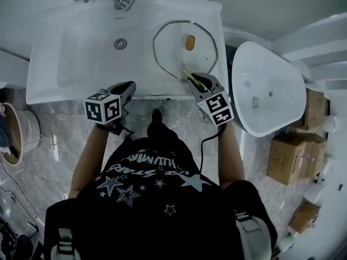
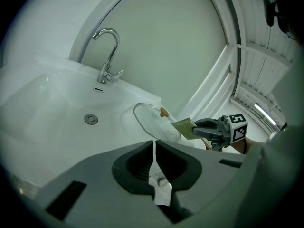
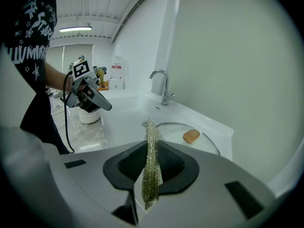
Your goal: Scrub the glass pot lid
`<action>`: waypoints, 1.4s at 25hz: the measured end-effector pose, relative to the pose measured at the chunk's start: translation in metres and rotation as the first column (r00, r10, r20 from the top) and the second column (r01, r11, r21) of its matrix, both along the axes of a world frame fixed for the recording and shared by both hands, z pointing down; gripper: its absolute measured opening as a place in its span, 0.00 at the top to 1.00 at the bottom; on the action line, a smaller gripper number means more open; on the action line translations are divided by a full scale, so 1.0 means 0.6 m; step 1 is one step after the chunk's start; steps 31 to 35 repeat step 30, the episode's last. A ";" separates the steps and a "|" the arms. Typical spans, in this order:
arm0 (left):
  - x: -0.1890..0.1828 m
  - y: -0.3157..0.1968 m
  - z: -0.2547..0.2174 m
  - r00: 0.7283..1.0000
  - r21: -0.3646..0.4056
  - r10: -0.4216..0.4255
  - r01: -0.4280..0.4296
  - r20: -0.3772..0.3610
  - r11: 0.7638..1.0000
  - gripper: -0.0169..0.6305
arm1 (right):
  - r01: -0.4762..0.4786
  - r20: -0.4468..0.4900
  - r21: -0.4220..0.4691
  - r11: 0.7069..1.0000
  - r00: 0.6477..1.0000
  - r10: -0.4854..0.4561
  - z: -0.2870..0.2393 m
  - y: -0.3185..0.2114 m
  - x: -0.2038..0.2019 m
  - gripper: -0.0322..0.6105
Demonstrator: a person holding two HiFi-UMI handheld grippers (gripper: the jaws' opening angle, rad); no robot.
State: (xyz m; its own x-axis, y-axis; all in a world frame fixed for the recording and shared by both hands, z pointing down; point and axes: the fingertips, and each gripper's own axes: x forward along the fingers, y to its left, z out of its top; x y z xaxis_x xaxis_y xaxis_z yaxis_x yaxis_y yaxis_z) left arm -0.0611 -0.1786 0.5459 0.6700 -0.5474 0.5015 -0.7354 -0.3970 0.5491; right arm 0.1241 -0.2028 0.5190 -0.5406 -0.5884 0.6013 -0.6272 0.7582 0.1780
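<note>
Black star-printed shirt (image 1: pixel 154 199) fills the bottom of the head view, and both bare forearms reach forward from it to the front edge of the white sink (image 1: pixel 70 69). The glass pot lid (image 1: pixel 172 43) lies flat on the sink's right shoulder, amber knob (image 1: pixel 190 42) up. Its rim runs close to the sink's right edge and front edge, so little bare ledge is left around it. To its left the bowl is open, holding only the drain (image 1: pixel 120 44), with the tap (image 1: pixel 120 0) at the back. A white tub (image 1: pixel 268 91) stands just beside the sink on the right, with cardboard boxes (image 1: pixel 293 156) past it. The right gripper (image 1: pixel 196 83) points in over the front edge, its jaws clamped on a greenish scouring pad (image 3: pixel 152 170) whose tip reaches the lid's near rim. The left gripper (image 1: pixel 129 86) hangs at the front edge, well apart from the lid, jaws together and empty.
</note>
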 end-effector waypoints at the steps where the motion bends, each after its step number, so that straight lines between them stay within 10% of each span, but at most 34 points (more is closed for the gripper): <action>1: -0.006 0.005 -0.002 1.000 0.002 0.000 0.000 -0.001 1.000 0.94 | -0.010 0.008 0.000 1.000 1.000 0.010 -0.003 0.006 -0.005 0.85; 35: -0.127 0.186 -0.039 0.999 0.059 0.041 -0.040 -0.026 0.997 0.94 | -0.127 0.125 0.037 0.991 0.985 0.122 -0.037 0.213 -0.150 0.85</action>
